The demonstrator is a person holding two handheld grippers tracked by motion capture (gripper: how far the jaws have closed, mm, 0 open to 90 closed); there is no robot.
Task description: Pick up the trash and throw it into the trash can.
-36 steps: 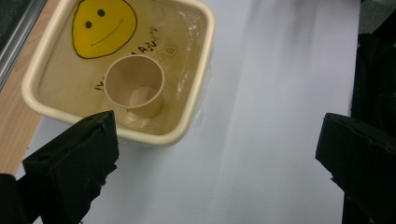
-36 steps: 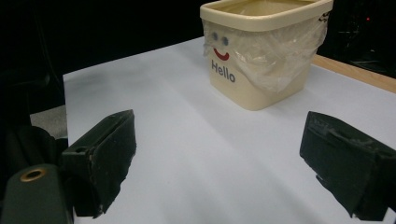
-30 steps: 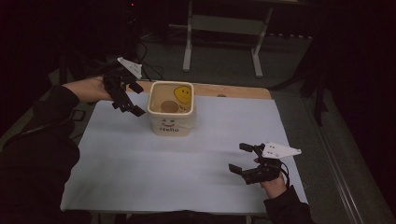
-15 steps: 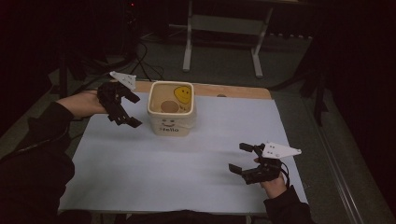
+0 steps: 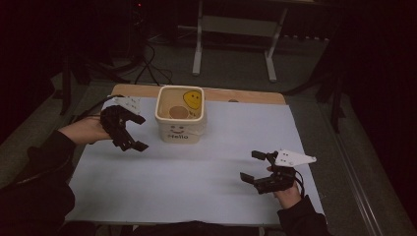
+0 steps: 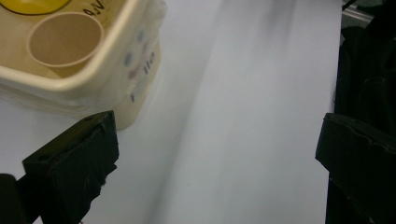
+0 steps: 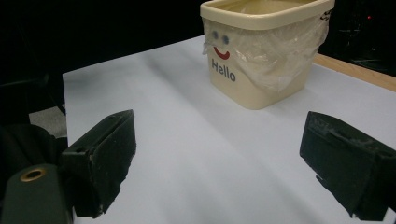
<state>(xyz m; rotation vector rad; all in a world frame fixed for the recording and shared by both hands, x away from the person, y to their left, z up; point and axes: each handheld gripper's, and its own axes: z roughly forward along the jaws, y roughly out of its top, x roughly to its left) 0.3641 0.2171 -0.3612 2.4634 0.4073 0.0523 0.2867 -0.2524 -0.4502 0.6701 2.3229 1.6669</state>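
A cream bin (image 5: 180, 118) with a smiley face and "Hello" on its side stands at the back middle of the white table sheet (image 5: 196, 182); it also shows as the bin (image 6: 79, 70) and the bin (image 7: 261, 51). Inside it lie a brown paper cup (image 5: 178, 112), also seen as the cup (image 6: 65, 38), and a yellow smiley item (image 5: 193, 100). My left gripper (image 5: 132, 133) hangs open just left of the bin, holding nothing. Near the front right, my right gripper (image 5: 254, 166) rests open and empty over the sheet.
A clear plastic liner (image 7: 275, 51) hangs over the bin's rim. The wooden table edge (image 5: 246, 94) runs along the back. A metal stand (image 5: 235, 34) and cables (image 5: 147, 64) sit on the dark floor beyond.
My left gripper has come down and toward me from beside the bin's back left corner to its left side. The right gripper has stayed in place.
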